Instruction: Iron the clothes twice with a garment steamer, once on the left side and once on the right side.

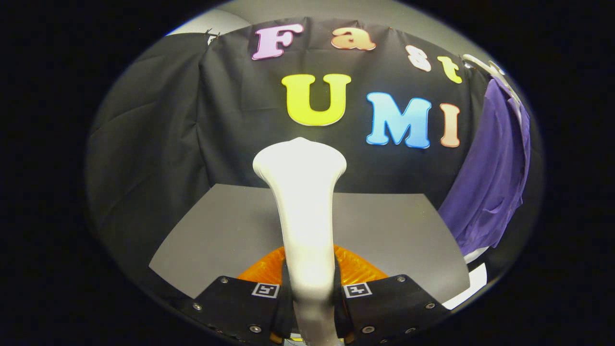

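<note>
A white garment steamer (302, 202) stands upright between my fingers, its flared head pointing up and away from me. My gripper (310, 293) is shut on the steamer's handle, both fingers pressing its sides. An orange translucent part (358, 269), apparently the steamer's base or tank, shows just behind the fingers. A purple garment (490, 178) hangs on a white hanger (485, 65) far off to the right of the steamer, beside the black cloth wall.
A grey tabletop (230, 226) spreads ahead under the steamer, reaching the black cloth wall (158, 134) at the back and left. A white surface (473, 281) shows below the garment at the table's right edge.
</note>
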{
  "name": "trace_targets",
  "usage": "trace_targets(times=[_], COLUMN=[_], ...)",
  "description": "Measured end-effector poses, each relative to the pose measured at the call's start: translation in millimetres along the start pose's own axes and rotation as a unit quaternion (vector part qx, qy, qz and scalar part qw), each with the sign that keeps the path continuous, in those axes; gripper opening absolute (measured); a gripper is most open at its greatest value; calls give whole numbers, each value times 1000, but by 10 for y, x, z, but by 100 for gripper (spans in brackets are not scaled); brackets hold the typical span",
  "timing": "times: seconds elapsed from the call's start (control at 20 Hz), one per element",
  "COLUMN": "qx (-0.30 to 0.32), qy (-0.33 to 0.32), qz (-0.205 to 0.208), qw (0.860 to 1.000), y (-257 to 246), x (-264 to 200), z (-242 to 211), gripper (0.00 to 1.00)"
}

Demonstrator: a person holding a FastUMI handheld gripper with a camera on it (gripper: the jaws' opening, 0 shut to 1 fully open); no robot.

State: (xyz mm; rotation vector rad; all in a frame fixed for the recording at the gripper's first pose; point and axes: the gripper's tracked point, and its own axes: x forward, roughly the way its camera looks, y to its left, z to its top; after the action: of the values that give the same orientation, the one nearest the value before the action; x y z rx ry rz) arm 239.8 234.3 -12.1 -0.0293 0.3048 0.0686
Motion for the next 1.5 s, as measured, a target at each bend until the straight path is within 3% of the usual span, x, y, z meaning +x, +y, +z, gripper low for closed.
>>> trace_targets(times=[0.45, 1.05, 1.5], qx=[-30, -14, 4], qy=[-143, -202, -233], qz=[-23, -26, -52], qw=[989, 979, 971], y=[-801, -1625, -2575], x=[-1057, -1870, -2275], z=[505, 669, 669], gripper=[34, 34, 33])
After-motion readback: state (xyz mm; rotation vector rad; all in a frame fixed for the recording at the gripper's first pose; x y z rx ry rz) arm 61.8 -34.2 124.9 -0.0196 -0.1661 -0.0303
